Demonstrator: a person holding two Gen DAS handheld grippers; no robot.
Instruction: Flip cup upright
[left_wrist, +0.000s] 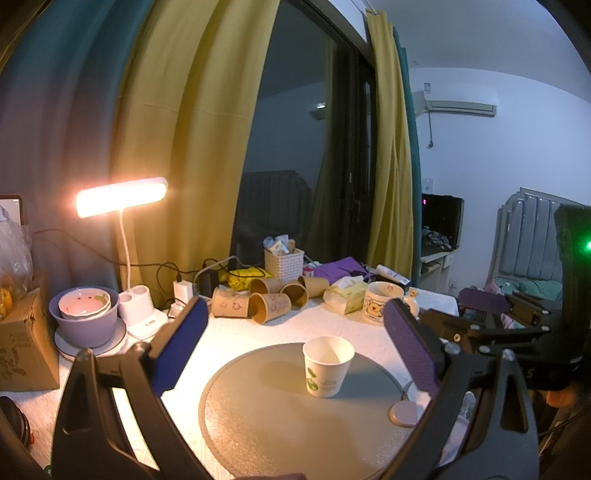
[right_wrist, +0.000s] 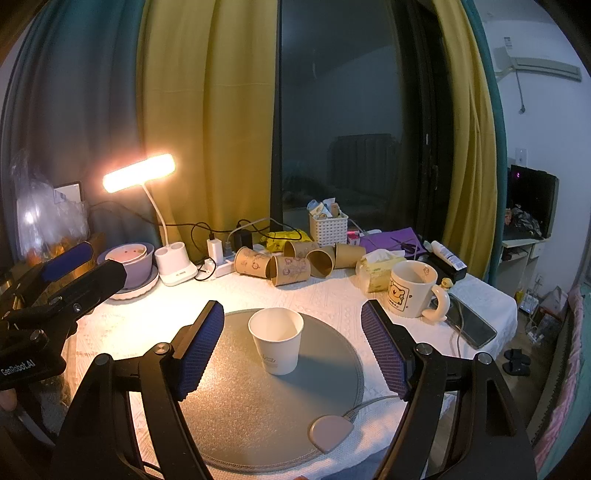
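Note:
A white paper cup (left_wrist: 327, 366) with a green print stands upright, mouth up, on a round grey mat (left_wrist: 280, 428). It shows in the right wrist view (right_wrist: 277, 339) on the same mat (right_wrist: 236, 417). My left gripper (left_wrist: 295, 317) is open and empty, its blue pads wide apart, held back from the cup. My right gripper (right_wrist: 291, 314) is open and empty, with the cup just beyond the gap between its pads. Each gripper shows in the other's view, the right one (left_wrist: 491, 314) and the left one (right_wrist: 74, 273).
Several brown paper cups (right_wrist: 291, 260) lie on their sides behind the mat. A bear mug (right_wrist: 412, 288), tissue pack (right_wrist: 376, 269), phone (right_wrist: 474, 325), white basket (right_wrist: 328, 229), lit desk lamp (right_wrist: 138, 173), purple bowl stack (left_wrist: 85, 314) and cardboard box (left_wrist: 22, 332) crowd the table. A pink disc with a cable (right_wrist: 330, 430) lies on the mat's near edge.

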